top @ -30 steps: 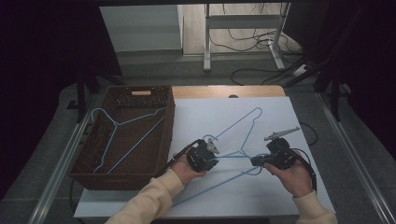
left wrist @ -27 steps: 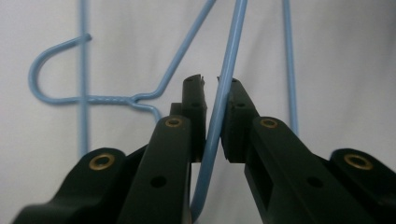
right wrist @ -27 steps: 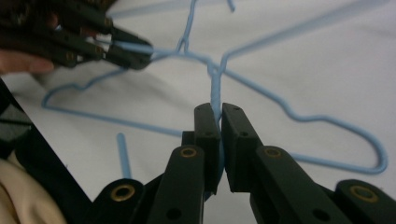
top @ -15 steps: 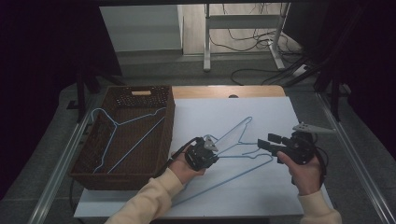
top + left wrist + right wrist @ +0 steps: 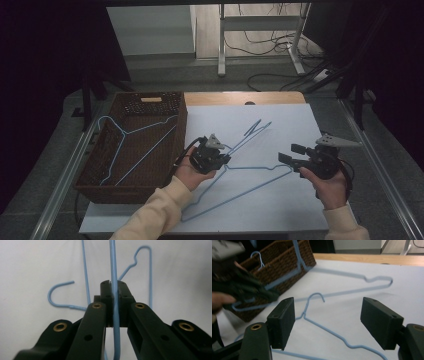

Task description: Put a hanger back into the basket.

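Raised hanger point(image 5: 250, 131); another point(image 5: 131, 142) in basket point(image 5: 177, 102).

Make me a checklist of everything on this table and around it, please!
Surface: white tabletop with a wooden far edge.
Job's things: two blue wire hangers on the white top; the lifted hanger is pinched at its wire, the flat hanger lies near the front.
Clutter: brown woven basket at the left, holding a basket hanger.
Grippers: left tool shut on the lifted hanger; right tool has just been opening, nothing between its jaws.
Cables: loose floor cables beyond the table.
Surroundings: metal stand, dark sides.
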`<move>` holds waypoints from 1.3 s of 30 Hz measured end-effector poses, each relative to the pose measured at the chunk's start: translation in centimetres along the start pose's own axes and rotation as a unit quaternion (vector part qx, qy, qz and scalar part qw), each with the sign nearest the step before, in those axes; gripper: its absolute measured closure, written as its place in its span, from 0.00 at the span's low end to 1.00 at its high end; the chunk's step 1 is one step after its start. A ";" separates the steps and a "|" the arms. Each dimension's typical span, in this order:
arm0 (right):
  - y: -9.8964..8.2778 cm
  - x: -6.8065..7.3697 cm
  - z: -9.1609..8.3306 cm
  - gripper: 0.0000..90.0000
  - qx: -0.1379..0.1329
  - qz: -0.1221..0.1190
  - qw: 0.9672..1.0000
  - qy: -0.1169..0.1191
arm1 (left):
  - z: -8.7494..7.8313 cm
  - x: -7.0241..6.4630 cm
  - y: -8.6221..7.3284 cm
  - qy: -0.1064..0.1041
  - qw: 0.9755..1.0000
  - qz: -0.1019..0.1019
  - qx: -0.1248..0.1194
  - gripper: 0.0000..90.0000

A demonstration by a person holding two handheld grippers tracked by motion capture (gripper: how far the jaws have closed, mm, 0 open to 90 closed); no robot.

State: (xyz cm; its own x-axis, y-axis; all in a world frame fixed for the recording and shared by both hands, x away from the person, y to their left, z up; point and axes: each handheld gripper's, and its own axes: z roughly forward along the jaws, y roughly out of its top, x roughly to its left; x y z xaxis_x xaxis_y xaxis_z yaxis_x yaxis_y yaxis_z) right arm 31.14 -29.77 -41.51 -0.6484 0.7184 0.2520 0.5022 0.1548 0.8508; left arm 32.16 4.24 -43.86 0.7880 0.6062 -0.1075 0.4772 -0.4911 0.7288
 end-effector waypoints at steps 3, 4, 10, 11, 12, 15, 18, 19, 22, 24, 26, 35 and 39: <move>-0.4 -0.2 0.4 0.31 0.013 -0.006 1.000 0.001 | -1.4 0.2 0.3 -0.004 1.000 -0.003 -0.016 0.96; -0.5 -0.2 0.5 0.31 0.015 -0.006 1.000 0.002 | -2.0 0.2 0.5 -0.006 1.000 -0.002 -0.021 0.96; -1.2 -0.5 1.2 0.30 0.039 -0.016 0.999 -0.006 | -5.2 0.3 0.9 -0.018 0.998 -0.006 -0.055 0.96; -1.3 -0.5 1.3 0.30 0.043 -0.016 0.999 -0.007 | -5.7 0.3 0.9 -0.019 0.998 -0.004 -0.059 0.96; -1.4 -0.5 1.4 0.29 0.045 -0.017 0.999 -0.007 | -6.2 0.4 0.9 -0.023 0.998 0.000 -0.063 0.96; -1.7 -0.4 1.8 0.26 0.056 -0.027 0.998 -0.008 | -7.8 0.6 0.7 -0.027 0.997 0.004 -0.073 0.96; -1.9 -0.3 2.2 0.22 0.068 -0.041 0.997 -0.012 | -8.9 0.9 0.4 -0.032 0.996 0.005 -0.082 0.96; -2.0 -0.3 2.3 0.21 0.071 -0.044 0.996 -0.012 | -9.3 1.1 0.3 -0.036 0.996 0.001 -0.084 0.96; -2.2 -0.2 2.6 0.18 0.080 -0.053 0.995 -0.018 | -10.2 1.5 0.0 -0.040 0.995 0.000 -0.087 0.96; -2.3 -0.2 2.8 0.17 0.086 -0.056 0.994 -0.021 | -10.7 1.9 -0.2 -0.040 0.995 -0.003 -0.088 0.96; -2.4 -0.3 2.9 0.17 0.088 -0.058 0.994 -0.025 | -11.2 2.2 -0.5 -0.041 0.995 -0.009 -0.092 0.96; -2.7 -0.5 3.0 0.17 0.094 -0.060 0.993 -0.031 | -14.5 4.0 -1.8 -0.034 0.991 -0.028 -0.124 0.96; -2.7 -0.4 3.1 0.17 0.097 -0.060 0.993 -0.033 | -16.0 5.0 -2.6 -0.024 0.990 -0.038 -0.134 0.96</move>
State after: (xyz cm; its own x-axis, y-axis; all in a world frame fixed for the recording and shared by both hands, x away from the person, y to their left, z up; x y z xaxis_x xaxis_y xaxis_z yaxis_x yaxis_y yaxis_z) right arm 31.83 -28.41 -45.37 -0.6744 0.7290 0.1170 0.5279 0.3653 0.7667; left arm 28.62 18.59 -35.43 0.7738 0.6021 -0.1967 0.4212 -0.2573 0.8697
